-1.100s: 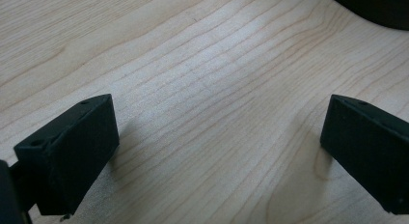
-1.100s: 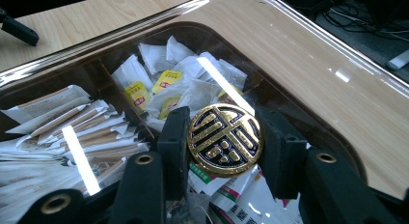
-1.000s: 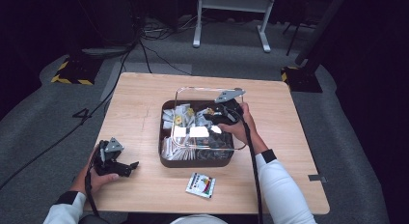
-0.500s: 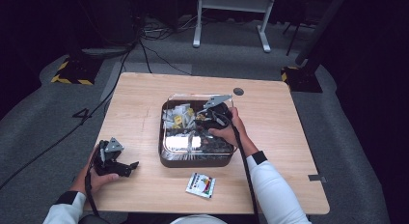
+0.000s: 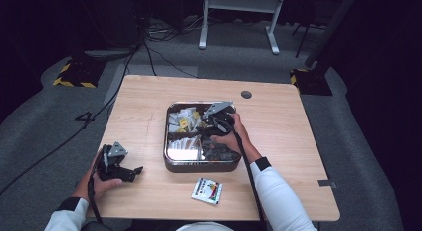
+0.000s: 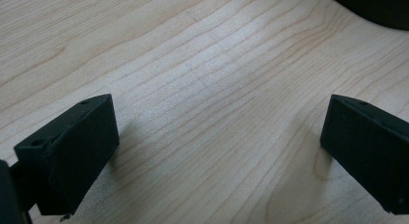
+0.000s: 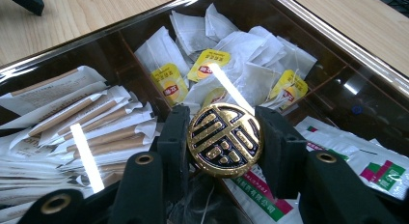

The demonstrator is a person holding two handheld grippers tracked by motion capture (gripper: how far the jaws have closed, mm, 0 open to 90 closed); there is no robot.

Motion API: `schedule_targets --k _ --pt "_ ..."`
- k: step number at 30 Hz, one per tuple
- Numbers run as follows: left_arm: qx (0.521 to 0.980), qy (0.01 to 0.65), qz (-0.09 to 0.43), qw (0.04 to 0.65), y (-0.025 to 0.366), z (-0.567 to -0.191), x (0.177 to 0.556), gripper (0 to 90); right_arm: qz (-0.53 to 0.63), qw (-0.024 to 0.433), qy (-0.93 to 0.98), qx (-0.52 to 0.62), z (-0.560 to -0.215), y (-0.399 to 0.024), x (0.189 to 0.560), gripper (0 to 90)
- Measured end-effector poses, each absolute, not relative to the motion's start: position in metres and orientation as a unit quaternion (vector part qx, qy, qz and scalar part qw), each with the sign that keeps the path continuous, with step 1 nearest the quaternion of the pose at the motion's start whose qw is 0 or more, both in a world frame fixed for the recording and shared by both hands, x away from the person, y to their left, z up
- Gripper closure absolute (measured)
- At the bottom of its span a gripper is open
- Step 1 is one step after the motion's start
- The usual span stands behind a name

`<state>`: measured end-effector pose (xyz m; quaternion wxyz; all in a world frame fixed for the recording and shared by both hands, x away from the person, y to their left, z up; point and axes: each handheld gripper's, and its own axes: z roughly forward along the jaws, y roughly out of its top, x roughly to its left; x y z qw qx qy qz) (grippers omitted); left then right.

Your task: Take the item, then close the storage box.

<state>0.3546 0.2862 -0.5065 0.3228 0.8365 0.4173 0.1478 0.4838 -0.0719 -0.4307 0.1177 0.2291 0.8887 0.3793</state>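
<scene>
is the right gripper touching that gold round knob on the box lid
Touching. In the right gripper view the right gripper has both black jaws pressed against the sides of the gold knob, with no gap on either side.

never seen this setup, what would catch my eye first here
In the right gripper view, the right gripper clamps a round gold knob with a dark ornate pattern, on the clear lid of a divided box at the table's middle. Under the lid lie tea bags with yellow tags and paper-wrapped sticks. The left gripper rests open near the table's left front edge, and a small sachet lies before the box.
</scene>
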Motion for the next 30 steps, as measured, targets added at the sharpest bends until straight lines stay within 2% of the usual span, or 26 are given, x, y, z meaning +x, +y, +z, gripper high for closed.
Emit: schedule_targets --k 18,30 --pt "0.837 0.416 0.149 0.322 0.2864 -0.5064 0.3548 0.2 0.372 0.107 0.895 0.223 -0.4344 -0.0712 0.4815 58.5" --pt "0.836 0.418 0.148 0.323 0.2861 -0.5065 0.3546 0.2 0.369 0.117 0.895 0.223 -0.4348 -0.0687 0.4794 58.3"
